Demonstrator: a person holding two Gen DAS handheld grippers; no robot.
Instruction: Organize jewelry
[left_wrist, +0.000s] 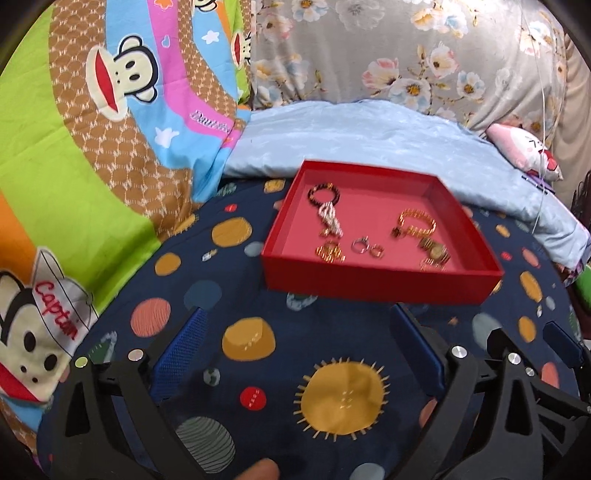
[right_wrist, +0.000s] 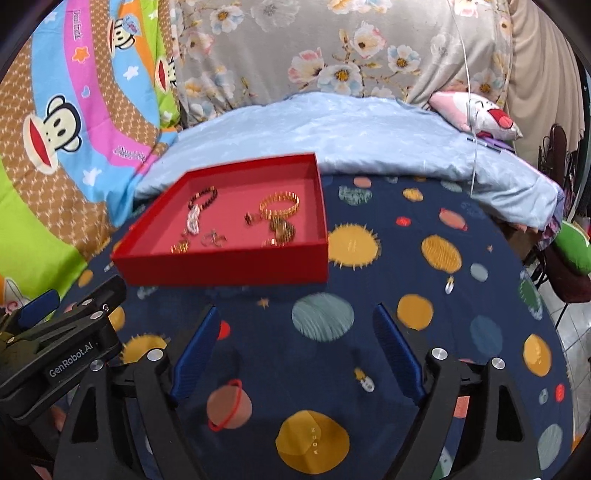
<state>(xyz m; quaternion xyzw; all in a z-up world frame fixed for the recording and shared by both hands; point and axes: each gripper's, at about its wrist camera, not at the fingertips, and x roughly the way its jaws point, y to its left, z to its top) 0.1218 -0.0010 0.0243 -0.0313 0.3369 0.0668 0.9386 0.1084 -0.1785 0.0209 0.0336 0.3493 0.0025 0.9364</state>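
Observation:
A shallow red tray (left_wrist: 369, 280) (right_wrist: 221, 266) rests on a dark blue planet-print sheet (left_wrist: 258, 369). Inside it lie a dark bead bracelet (left_wrist: 323, 192) (right_wrist: 203, 197), a gold bracelet (left_wrist: 417, 223) (right_wrist: 279, 206), a gold watch (left_wrist: 436, 251) (right_wrist: 282, 229), small rings (left_wrist: 360, 245) (right_wrist: 212, 238) and gold earrings (left_wrist: 330, 253). My left gripper (left_wrist: 299, 317) hangs open just short of the tray's front wall, holding nothing. Further right, my right gripper (right_wrist: 295, 310) is open over the sheet, also with nothing between its blue pads. Each gripper shows at the edge of the other's view.
A light blue blanket (left_wrist: 351, 136) lies behind the tray. A cartoon-monkey quilt (left_wrist: 110, 110) is at the left, floral pillows (right_wrist: 332, 55) at the back and a pink plush toy (right_wrist: 476, 114) at the right. A white cable (right_wrist: 472, 129) hangs by the toy.

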